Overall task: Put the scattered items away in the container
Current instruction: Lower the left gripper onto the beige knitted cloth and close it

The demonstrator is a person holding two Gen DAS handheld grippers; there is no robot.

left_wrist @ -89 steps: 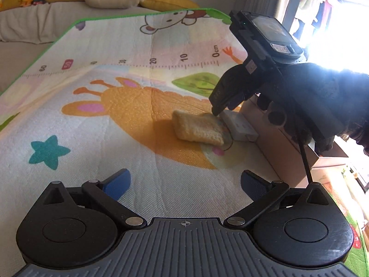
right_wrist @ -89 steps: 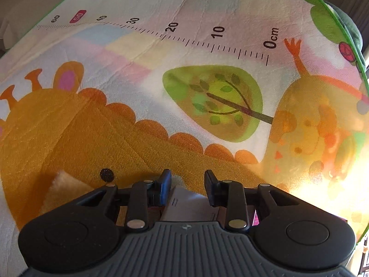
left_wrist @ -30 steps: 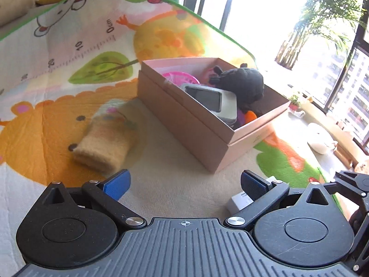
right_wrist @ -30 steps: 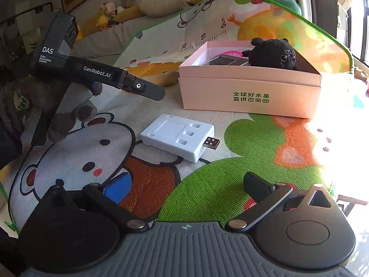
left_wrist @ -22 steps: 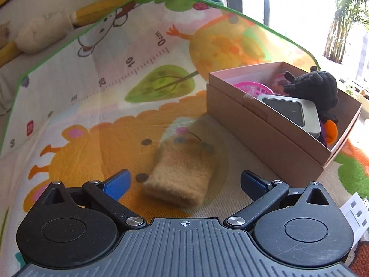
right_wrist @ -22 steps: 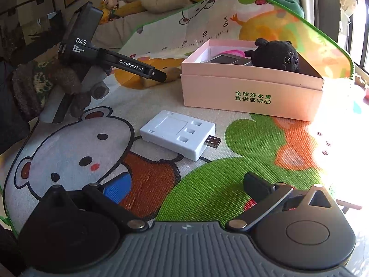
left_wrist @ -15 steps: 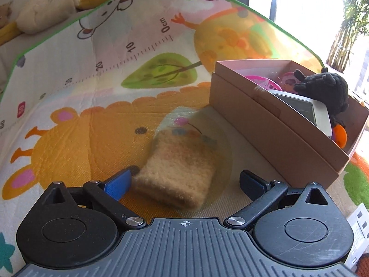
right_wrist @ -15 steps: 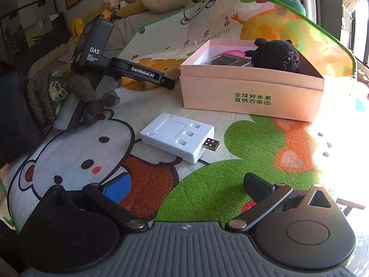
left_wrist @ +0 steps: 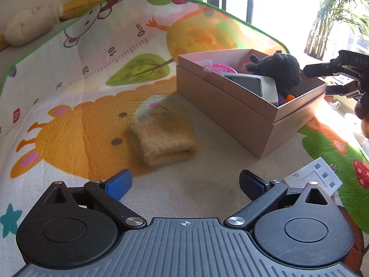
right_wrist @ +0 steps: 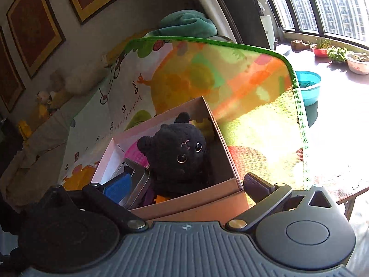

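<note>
A pink cardboard box [left_wrist: 233,108] stands on the play mat; it also shows in the right wrist view [right_wrist: 203,202]. In it lie a black plush toy [left_wrist: 280,68] [right_wrist: 177,152], a grey device [left_wrist: 253,84] and a pink item [left_wrist: 216,69]. A folded tan knit cloth [left_wrist: 162,133] lies on the mat left of the box. A white USB hub [left_wrist: 316,177] lies on the mat at the right. My left gripper [left_wrist: 184,182] is open and empty, just in front of the cloth. My right gripper [right_wrist: 186,184] is open and empty, above the box's near wall.
The colourful play mat [left_wrist: 92,73] covers the surface and has a green edge [right_wrist: 299,106]. Cushions and soft toys [left_wrist: 30,26] lie at the far side. A blue basin [right_wrist: 309,85] and plant pots [right_wrist: 341,56] stand by the window.
My right gripper has moved from in front of the USB hub up to the box and now looks into it. My left gripper has drawn back a little from the cloth.
</note>
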